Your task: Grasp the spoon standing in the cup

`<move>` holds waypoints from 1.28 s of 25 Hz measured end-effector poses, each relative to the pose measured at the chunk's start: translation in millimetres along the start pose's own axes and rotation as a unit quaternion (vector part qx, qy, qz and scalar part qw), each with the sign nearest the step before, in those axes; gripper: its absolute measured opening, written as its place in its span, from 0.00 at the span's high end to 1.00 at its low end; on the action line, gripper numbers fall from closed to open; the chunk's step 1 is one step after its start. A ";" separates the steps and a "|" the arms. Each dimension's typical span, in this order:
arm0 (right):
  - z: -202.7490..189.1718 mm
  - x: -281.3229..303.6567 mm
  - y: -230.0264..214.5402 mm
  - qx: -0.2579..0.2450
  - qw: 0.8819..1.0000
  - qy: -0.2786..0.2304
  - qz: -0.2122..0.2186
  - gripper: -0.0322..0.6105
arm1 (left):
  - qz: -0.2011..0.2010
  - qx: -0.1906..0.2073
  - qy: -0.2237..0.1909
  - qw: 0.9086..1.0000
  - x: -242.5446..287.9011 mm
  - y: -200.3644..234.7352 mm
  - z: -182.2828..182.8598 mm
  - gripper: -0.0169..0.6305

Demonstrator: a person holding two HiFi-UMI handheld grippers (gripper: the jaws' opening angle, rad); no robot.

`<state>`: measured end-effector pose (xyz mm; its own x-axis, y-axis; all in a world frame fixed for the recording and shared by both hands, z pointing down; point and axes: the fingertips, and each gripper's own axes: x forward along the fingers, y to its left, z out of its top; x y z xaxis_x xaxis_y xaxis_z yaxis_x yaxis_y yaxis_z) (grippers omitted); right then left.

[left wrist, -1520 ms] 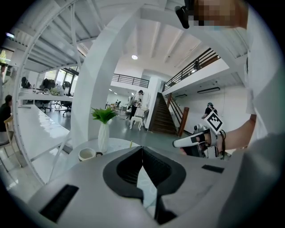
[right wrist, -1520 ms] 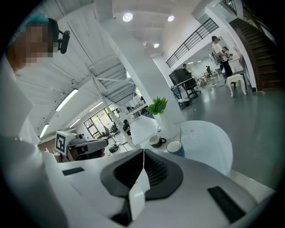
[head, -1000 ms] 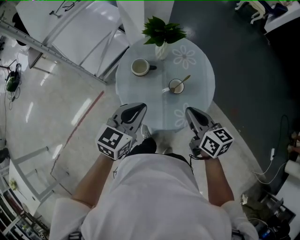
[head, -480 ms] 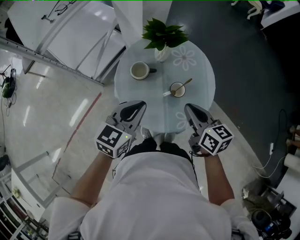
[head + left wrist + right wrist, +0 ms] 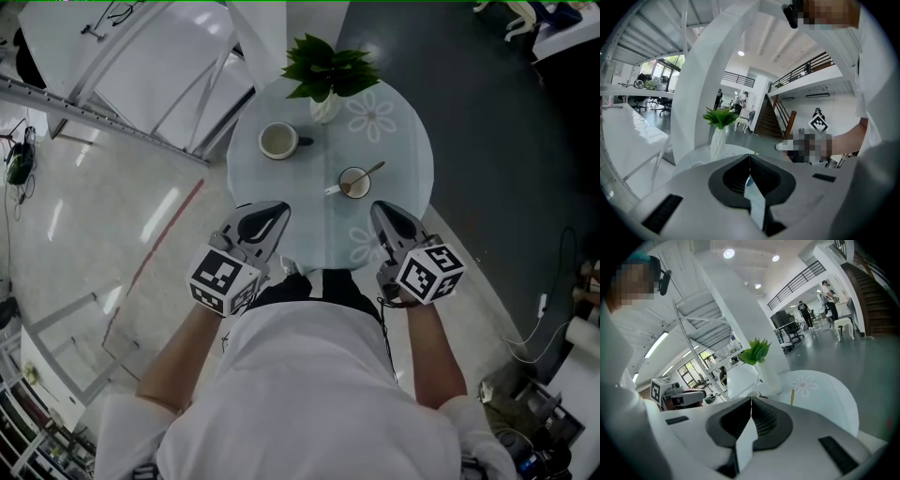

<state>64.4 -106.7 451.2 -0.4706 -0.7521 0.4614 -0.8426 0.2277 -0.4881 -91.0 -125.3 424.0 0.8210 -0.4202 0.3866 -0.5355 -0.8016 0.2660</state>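
- My left gripper [image 5: 265, 216] and right gripper [image 5: 384, 214]: jaws pressed together, empty.
- The spoon [image 5: 369, 172] leans in the cup [image 5: 353, 183], near, ahead of my right gripper, seemingly apart.

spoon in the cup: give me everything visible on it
The spoon is slim and golden-brown; whether it is wood or metal is too small to tell. Its bowl end sits inside the small white cup on the round table. In the head view its handle leans over the rim, up and to the right. Only the cup touches it.
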 end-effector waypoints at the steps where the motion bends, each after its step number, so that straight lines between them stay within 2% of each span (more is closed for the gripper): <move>1: 0.3 1.4 -4.8 0.002 1.000 0.001 0.000 0.91 | 0.002 0.000 0.002 1.000 3.2 -0.1 0.3 0.94; 17: -5.7 37.6 -90.1 0.002 0.997 0.069 0.020 0.91 | 0.044 -0.025 0.032 0.998 74.4 -3.6 4.6 0.94; 29: -21.0 66.8 -117.3 -0.006 0.992 0.116 0.050 0.91 | 0.074 -0.043 0.051 0.995 100.0 0.3 -2.5 0.94; 32: -23.9 70.6 -118.6 -0.006 0.990 0.125 0.059 0.87 | 0.078 -0.047 0.051 0.995 102.6 -0.1 -3.8 0.94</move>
<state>124.9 -172.0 559.4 -0.6147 -0.5442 0.5709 -0.7802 0.3129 -0.5417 -7.4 -166.7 467.0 0.7052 -0.4866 0.5156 -0.6744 -0.6847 0.2762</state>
